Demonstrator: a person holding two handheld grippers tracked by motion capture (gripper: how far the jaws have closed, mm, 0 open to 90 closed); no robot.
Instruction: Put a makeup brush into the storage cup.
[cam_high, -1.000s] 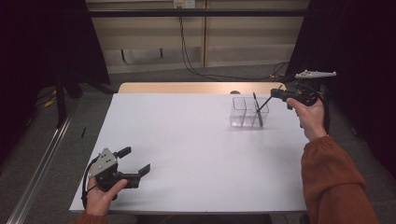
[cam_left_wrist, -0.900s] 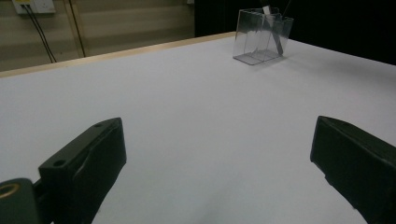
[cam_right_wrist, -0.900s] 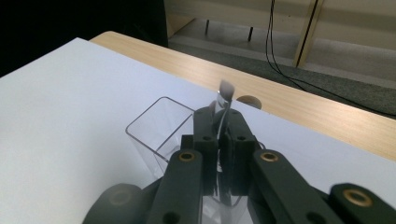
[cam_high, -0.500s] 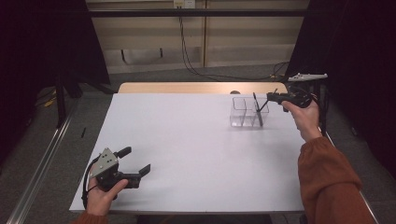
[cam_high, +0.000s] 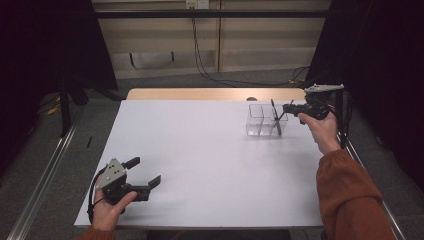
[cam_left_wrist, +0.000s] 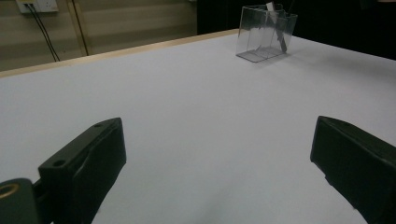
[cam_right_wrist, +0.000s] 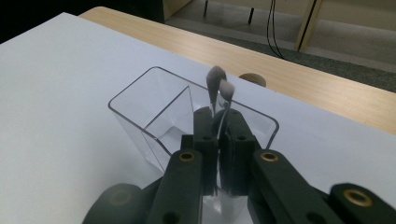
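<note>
Right tool (cam_high: 290, 108) clenched on a thin dark stick (cam_high: 276, 118) — its long axis runs steeply down into the right compartment of the clear box (cam_high: 256, 121) at the table's (cam_high: 200, 150) far right. Lower end inside, near the bottom — remaining travel looks straight down. Left tool (cam_high: 146, 174) released, well apart.

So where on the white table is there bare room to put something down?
The white table is bare between the left gripper at the near edge and the clear box at the far right. It is crowded only there, where the right gripper holds thin sticks over that box.
</note>
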